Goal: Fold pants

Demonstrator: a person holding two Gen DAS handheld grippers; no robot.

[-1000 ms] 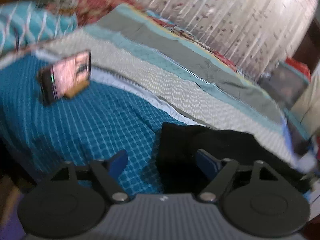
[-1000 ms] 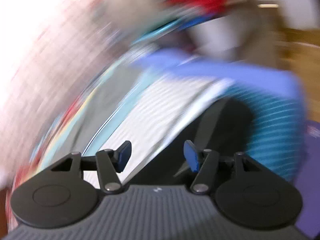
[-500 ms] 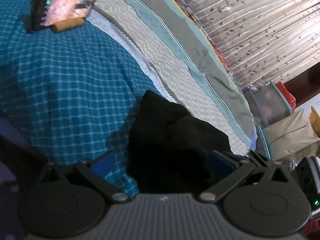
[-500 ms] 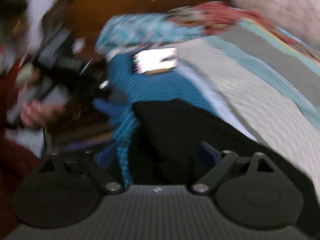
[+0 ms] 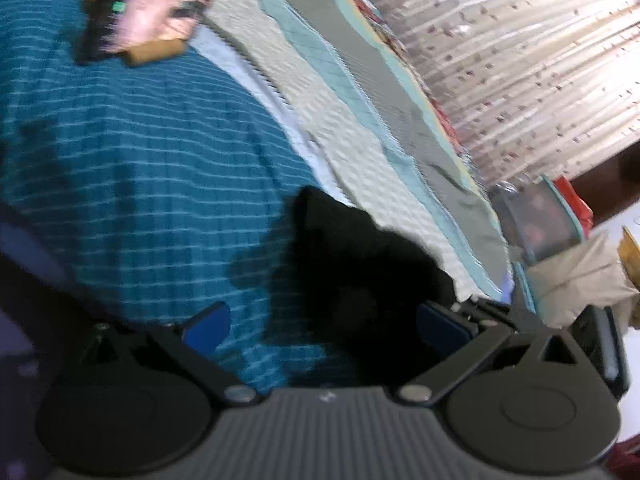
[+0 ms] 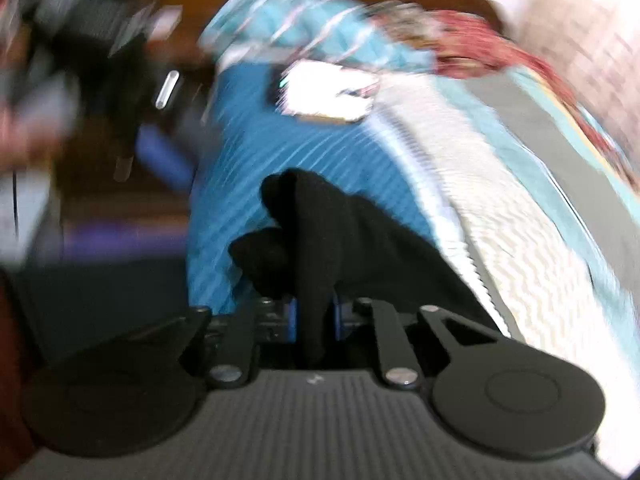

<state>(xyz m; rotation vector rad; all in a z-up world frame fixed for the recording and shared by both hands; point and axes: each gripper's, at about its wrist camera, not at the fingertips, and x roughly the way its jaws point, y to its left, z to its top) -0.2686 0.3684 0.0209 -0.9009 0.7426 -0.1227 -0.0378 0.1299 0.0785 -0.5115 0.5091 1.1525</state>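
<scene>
The black pants (image 5: 360, 272) lie bunched on the blue checked bed cover (image 5: 140, 168). My left gripper (image 5: 320, 326) is open, its blue pads wide apart, with the near end of the pants between them. In the right wrist view the pants (image 6: 340, 232) rise in a fold toward me, and my right gripper (image 6: 314, 316) is shut on that fold of black cloth. Both views are blurred.
A phone with a lit screen (image 5: 148, 16) leans on a small wooden stand further up the bed, also in the right view (image 6: 328, 90). Striped quilts (image 5: 340, 92) run along the far side. A curtain (image 5: 520, 60) and storage bags (image 5: 560, 240) stand beyond.
My right gripper has swung round to the pants and closed on a fold of them. My left gripper has come in closer over the pants, still open.
</scene>
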